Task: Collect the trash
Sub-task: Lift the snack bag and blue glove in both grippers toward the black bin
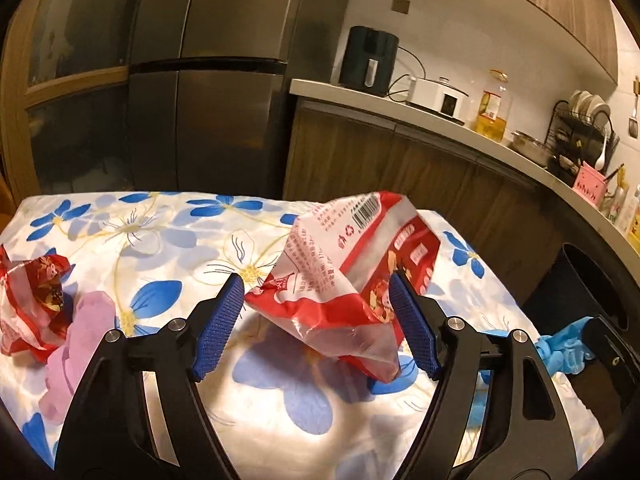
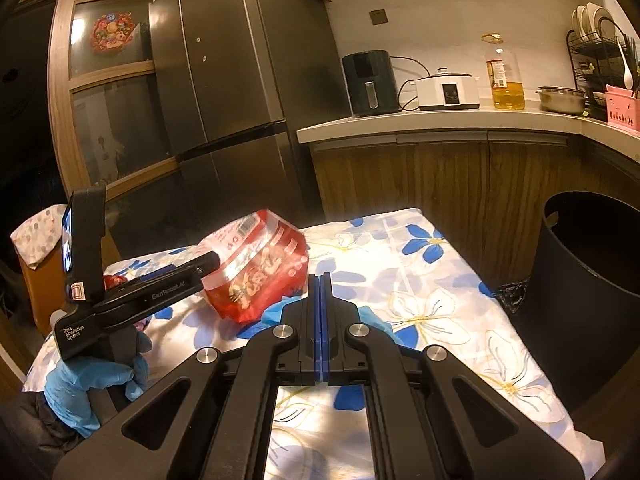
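Observation:
A large red and white snack bag (image 1: 344,264) lies crumpled on the floral tablecloth (image 1: 160,232). My left gripper (image 1: 316,286) is open, its blue pads on either side of the bag's near end. The bag also shows in the right wrist view (image 2: 256,268), with the left gripper (image 2: 208,264) at it. A smaller crumpled red wrapper (image 1: 28,304) and a pink tissue (image 1: 76,344) lie at the left. A blue glove (image 1: 564,352) lies at the table's right edge. My right gripper (image 2: 320,280) is shut and empty above the table. A black bin (image 2: 592,280) stands at the right.
A dark fridge (image 2: 240,80) stands behind the table. The counter (image 2: 440,120) holds an air fryer (image 2: 372,84), a cooker, an oil bottle (image 2: 506,76) and a dish rack. A black bag (image 2: 512,296) lies by the bin.

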The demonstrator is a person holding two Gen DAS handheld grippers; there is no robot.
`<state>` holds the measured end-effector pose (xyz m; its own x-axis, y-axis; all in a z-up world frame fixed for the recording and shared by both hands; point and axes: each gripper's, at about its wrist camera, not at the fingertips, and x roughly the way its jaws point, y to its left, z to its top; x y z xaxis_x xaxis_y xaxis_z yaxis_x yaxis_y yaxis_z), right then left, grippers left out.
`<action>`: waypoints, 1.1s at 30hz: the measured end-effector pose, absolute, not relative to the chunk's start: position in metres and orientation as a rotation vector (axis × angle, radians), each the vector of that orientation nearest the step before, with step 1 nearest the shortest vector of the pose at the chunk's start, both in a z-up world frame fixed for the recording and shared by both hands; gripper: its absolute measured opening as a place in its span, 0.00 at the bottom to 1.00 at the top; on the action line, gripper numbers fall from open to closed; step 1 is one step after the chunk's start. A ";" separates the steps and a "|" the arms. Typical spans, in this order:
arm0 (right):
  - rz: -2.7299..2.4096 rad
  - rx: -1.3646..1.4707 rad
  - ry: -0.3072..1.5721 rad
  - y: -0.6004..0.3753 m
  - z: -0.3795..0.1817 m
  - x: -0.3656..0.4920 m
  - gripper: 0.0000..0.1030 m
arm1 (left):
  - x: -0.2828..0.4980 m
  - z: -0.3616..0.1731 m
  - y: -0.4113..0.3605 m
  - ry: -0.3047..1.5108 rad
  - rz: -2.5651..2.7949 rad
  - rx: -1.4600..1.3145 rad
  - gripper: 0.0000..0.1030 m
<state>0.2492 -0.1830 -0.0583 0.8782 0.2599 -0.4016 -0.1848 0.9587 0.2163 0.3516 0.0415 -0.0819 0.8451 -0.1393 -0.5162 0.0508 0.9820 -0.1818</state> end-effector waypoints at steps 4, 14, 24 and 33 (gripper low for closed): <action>0.232 0.187 0.443 -0.187 -0.058 0.251 0.01 | 0.357 -0.090 0.043 0.595 -0.098 -0.168 0.32; 0.231 0.191 0.442 -0.190 -0.058 0.248 0.01 | 0.353 -0.096 0.043 0.605 -0.104 -0.174 0.06; 0.236 0.187 0.407 -0.197 -0.044 0.236 0.01 | 0.304 -0.064 0.037 0.505 -0.039 -0.172 0.05; 0.228 0.192 0.369 -0.218 -0.028 0.215 0.01 | 0.273 -0.044 0.020 0.487 -0.011 -0.179 0.05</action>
